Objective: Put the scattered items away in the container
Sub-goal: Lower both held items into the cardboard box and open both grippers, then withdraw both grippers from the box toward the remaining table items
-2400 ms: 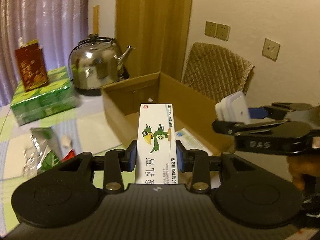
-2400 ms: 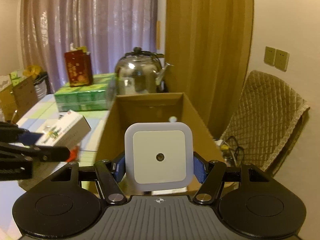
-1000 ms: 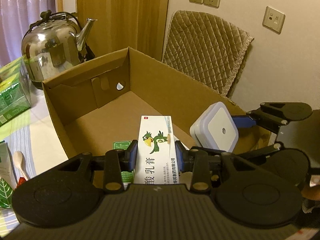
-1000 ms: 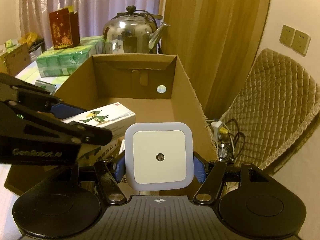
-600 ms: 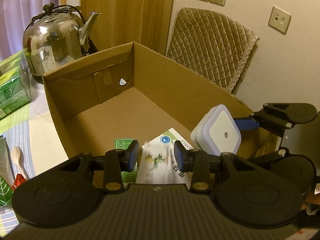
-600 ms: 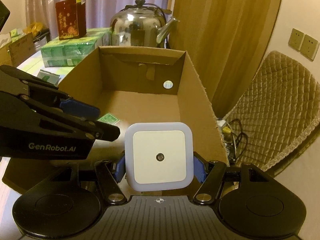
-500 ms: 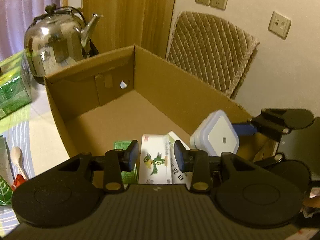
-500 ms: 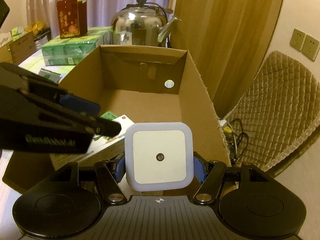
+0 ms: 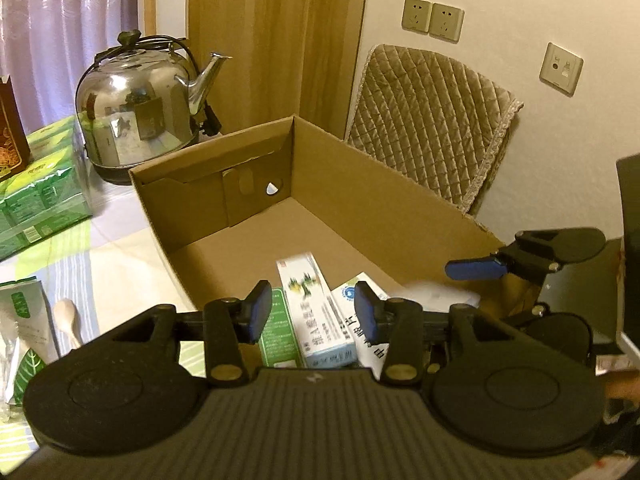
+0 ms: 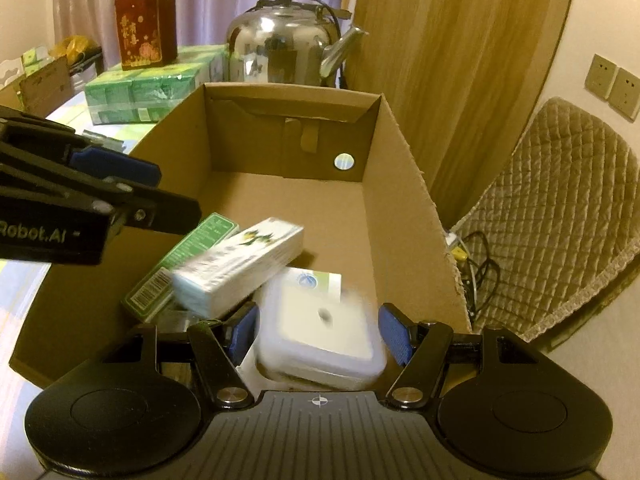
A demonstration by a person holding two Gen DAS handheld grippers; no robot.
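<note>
My left gripper (image 9: 308, 312) and right gripper (image 10: 318, 334) both stand spread, gripping nothing. The night light (image 10: 322, 330) and ointment box (image 10: 240, 266) are in the cardboard box (image 10: 400, 208), blurred. If I withdraw carelessly, a finger could catch the box wall and drag it off the table edge.

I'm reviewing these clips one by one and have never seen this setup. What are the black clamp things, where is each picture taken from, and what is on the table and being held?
No robot here: a person carries a two-finger gripper in each hand, each with a fisheye camera looking forward along its fingers. One picture is from the left gripper, the other from the right gripper; each also catches the other from the side.

Both hang over an open cardboard box with their jaws apart, holding nothing. In the box lie a white medicine carton, a green carton and a white square night light, blurred as if just dropped.

On the table outside stand a steel kettle, green packs, a red carton, a wooden spoon and a leaf-printed pouch.
</note>
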